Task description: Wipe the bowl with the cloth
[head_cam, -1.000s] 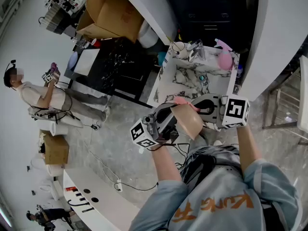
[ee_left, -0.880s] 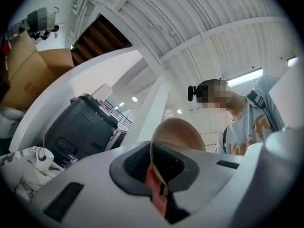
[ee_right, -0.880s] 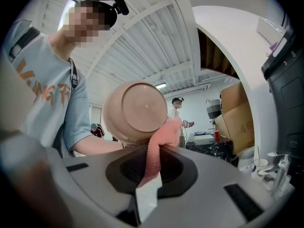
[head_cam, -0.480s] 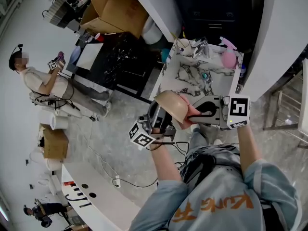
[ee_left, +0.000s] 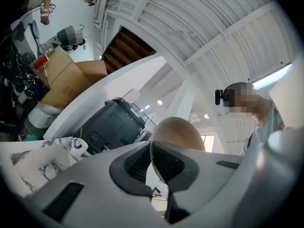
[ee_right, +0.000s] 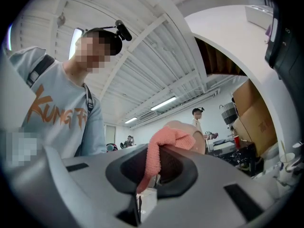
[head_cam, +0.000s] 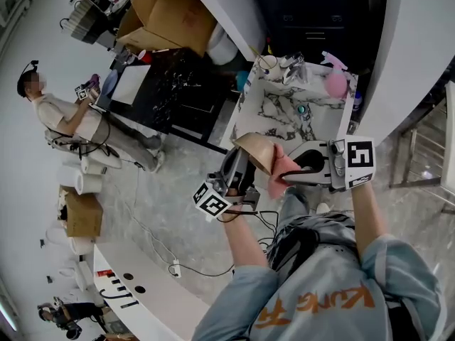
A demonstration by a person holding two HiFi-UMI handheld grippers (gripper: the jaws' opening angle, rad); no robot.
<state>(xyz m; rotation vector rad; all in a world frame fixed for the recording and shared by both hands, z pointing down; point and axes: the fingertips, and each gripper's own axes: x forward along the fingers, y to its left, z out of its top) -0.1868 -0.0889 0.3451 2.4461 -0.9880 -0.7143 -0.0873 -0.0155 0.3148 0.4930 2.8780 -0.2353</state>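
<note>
Tan and smooth, the bowl (head_cam: pixel 257 151) is up in the air in front of my chest. My left tool (head_cam: pixel 240 160) is closed on its thin rim. In the left gripper view the rim edge stands between the two jaws, which pinch it from both sides, and the round body of the bowl rises beyond them. My right tool (head_cam: pixel 290 170) is closed on the pink cloth (head_cam: pixel 277 177). In the right gripper view a fold of the cloth runs down between the jaws, and its bunched end lies against the side of the bowl. From the head view the cloth meets the bowl at its lower right edge, and the two tools point toward each other with the bowl between them. Both are held over the grey floor (head_cam: pixel 178 190), just before the near edge of the marble worktop (head_cam: pixel 281 116). A pink spray bottle (head_cam: pixel 333 84) and a small cup (head_cam: pixel 264 68) stand on that worktop near its far edge, well apart from the bowl. To my left the floor is wide and free, with only a black cable (head_cam: pixel 160 251) lying on it. Another person (head_cam: pixel 60 116) stands far off at the left side.
</note>
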